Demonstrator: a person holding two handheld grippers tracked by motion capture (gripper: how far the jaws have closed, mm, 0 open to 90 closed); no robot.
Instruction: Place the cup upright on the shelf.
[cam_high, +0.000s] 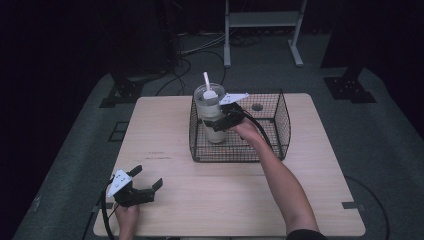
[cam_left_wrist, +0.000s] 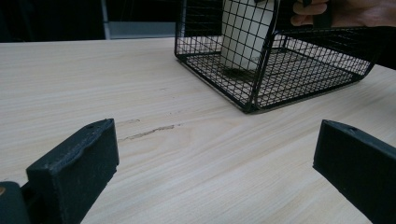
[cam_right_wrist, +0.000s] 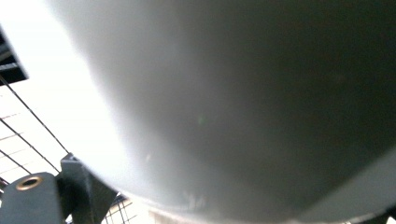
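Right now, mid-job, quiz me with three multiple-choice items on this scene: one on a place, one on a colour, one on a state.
1. Where is the white tumbler?
A. Inside the wire basket
B. On the bare table beside the basket
C. On the floor

2. What colour is the wire basket?
A. White
B. Black
C. Red

3. How does the left hand-held gripper stand?
A. Shut on the tumbler
B. Shut on the basket rim
C. Open, holding nothing

Answers:
1 A: the high view shows the tumbler within the basket's mesh walls, at its left end, with the right hand-held gripper around it.
2 B: its mesh is black in the high view and the left gripper view.
3 C: its jaws are spread wide over the bare wooden table.
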